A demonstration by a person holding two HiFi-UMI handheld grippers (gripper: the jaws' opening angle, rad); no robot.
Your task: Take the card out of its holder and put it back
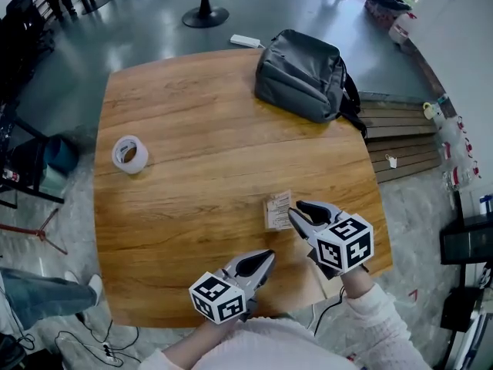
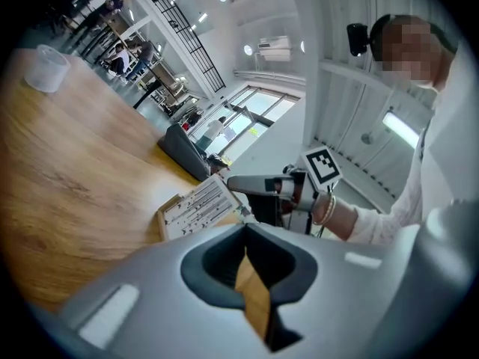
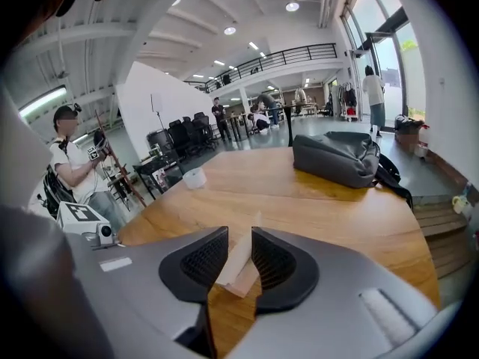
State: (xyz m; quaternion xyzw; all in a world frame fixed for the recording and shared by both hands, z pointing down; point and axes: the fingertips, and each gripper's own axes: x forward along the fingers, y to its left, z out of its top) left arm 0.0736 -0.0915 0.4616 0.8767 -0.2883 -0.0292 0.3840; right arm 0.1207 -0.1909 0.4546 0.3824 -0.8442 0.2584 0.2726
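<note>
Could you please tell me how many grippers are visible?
2: the left gripper at the near edge of the table, the right gripper to its right, at the card holder. None seems hidden.

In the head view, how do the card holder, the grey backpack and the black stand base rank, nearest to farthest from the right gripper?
1. card holder, at the right gripper's tips.
2. grey backpack, on the table's far side.
3. black stand base, on the floor beyond the table.
</note>
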